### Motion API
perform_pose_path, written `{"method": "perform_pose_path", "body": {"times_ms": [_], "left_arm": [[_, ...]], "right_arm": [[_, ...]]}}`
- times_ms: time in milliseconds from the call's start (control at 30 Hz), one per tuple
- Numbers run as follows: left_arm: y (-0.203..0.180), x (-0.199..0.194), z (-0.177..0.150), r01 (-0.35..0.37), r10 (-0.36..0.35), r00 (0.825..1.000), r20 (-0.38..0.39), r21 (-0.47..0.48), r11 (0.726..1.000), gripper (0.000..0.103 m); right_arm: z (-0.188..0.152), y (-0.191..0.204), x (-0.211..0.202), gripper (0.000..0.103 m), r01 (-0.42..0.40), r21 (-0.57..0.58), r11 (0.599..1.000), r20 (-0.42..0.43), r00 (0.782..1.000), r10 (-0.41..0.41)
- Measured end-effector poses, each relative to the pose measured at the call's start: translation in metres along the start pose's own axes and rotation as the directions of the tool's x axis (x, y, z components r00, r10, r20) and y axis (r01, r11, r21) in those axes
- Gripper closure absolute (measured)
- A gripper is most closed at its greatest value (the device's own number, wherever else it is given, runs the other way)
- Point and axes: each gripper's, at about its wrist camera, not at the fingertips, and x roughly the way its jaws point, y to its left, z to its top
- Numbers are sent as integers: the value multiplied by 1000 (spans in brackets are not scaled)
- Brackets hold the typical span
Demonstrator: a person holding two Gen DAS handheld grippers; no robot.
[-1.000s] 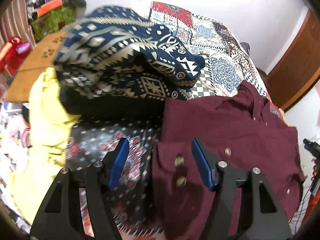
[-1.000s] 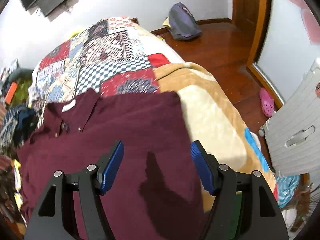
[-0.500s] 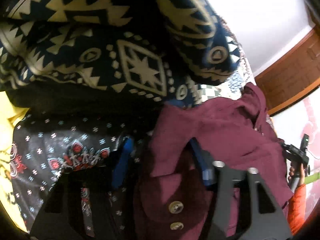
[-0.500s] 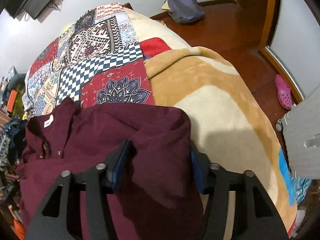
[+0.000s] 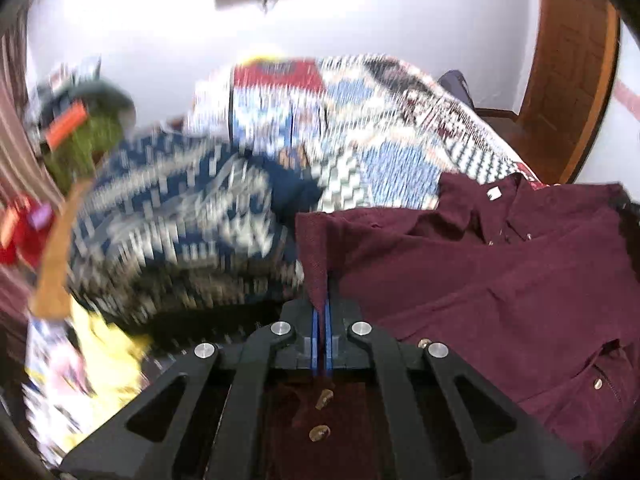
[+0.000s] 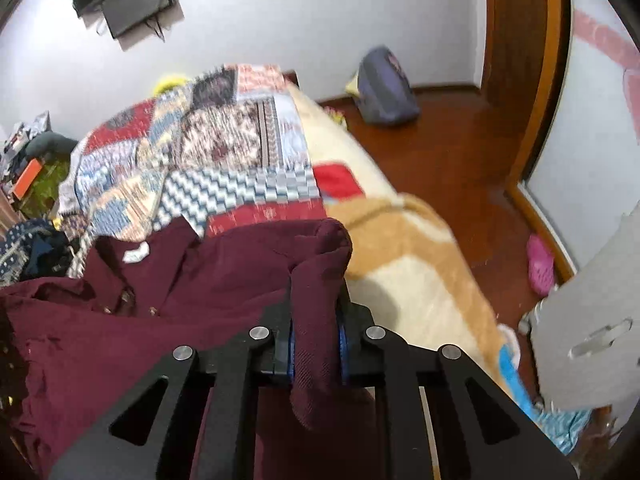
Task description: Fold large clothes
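Observation:
A maroon button-up shirt (image 5: pixel 500 272) lies spread on the bed, collar toward the far side. My left gripper (image 5: pixel 322 308) is shut on a thin edge of the shirt near its buttoned cuff and holds it raised. In the right wrist view the same shirt (image 6: pixel 168 304) lies to the left. My right gripper (image 6: pixel 316 320) is shut on a thick bunched fold of the shirt, which rises between the blue pads and drapes over them.
A patchwork quilt (image 6: pixel 224 160) covers the bed over a tan blanket (image 6: pixel 404 264). A navy patterned garment pile (image 5: pixel 180 216) and a yellow cloth (image 5: pixel 108 352) lie left of the shirt. A backpack (image 6: pixel 384 88) sits on the wooden floor and a grey board (image 6: pixel 592 320) stands right.
Both grippers went from open over the shirt to shut on its cloth. Both have lifted the gripped edges up off the bed, and the views have tilted up.

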Motion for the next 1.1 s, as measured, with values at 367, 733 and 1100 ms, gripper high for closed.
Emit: {"method": "perform_pose_path", "body": {"times_ms": [367,733,1100], "left_arm": [[-30,61,80,-38,39,999,-22,35,999,101],[-16,137,84,-42,38,985,-169,-20,999,96],[-2,80,81,-74,71,994,-87,-40,996,77]], "right_arm": [[43,-3,16,90,69,13,998,62,996,-70],[39,-27,53,87,158,17,987,-14,987,-158],[36,-12,7,57,178,-57,982,-11,984,-179]]}}
